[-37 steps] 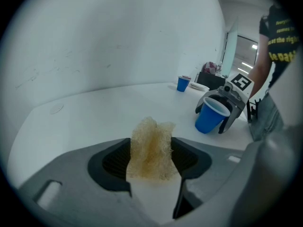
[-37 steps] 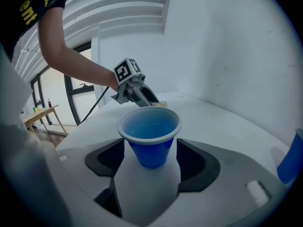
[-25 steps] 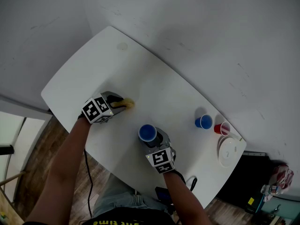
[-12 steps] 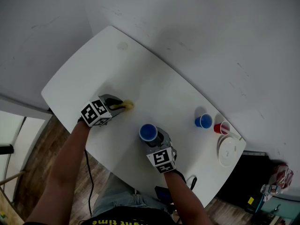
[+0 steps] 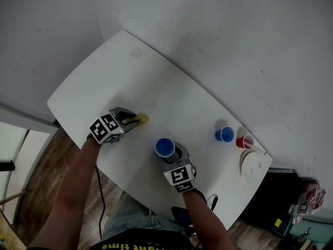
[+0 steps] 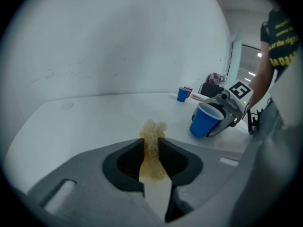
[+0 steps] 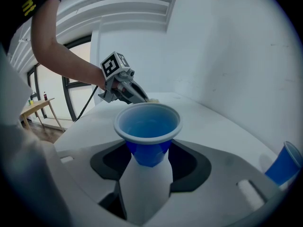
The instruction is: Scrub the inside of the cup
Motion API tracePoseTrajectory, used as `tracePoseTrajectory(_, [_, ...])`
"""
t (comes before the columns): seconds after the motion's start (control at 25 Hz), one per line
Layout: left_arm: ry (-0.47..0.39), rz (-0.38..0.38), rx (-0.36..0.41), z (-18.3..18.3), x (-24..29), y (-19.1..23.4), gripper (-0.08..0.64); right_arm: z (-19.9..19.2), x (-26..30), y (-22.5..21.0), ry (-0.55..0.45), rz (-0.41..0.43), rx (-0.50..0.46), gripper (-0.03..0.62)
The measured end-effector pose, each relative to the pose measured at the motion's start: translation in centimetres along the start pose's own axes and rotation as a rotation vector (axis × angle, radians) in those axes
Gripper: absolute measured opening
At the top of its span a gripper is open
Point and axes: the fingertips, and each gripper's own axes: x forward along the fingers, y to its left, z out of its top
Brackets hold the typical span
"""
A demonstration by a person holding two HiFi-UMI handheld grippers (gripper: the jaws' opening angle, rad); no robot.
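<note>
Scrubber of yellow fibre [image 6: 152, 129], pinched in the left tongs [image 6: 151, 148], sat left of the blue plastic cup [image 7: 147, 122] (mouth up) gripped by the right tongs [image 7: 147, 156]; both had just been closing.

The sponge [image 5: 142, 119] is at the near left of the counter [image 5: 171, 87], and the cup [image 5: 164, 147] is to its right, mouth up, closer to the near edge. Well apart from both, toward the right end, a second cup [image 5: 225, 134] and a third cup [image 5: 245, 141] stand side by side, with a plate [image 5: 252, 166] just on their near side.
</note>
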Motion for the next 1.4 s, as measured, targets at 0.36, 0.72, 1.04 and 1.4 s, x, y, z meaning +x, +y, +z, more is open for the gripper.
tracePoseTrajectory(0.36, [-0.019,0.028,0.002,0.2,-1.4,-1.1,0.098,0.8,-1.0,0.0,-0.031,-0.011,0.002,0.25])
tracePoseTrajectory(0.72, [-0.041,0.063,-0.016,0.2,-3.3,-2.3,0.098,1.5,-2.0,0.5,-0.052,-0.013,-0.012,0.247])
tracePoseTrajectory(1.04, [-0.099,0.095,-0.041,0.8,-5.3,-4.1,0.098,2.4,-3.2,0.8,-0.069,-0.01,-0.032,0.245])
tracePoseTrajectory(1.4, [-0.165,0.146,-0.053,2.1,-7.8,-6.4,0.098,4.2,-5.1,1.6,-0.113,-0.005,-0.06,0.245])
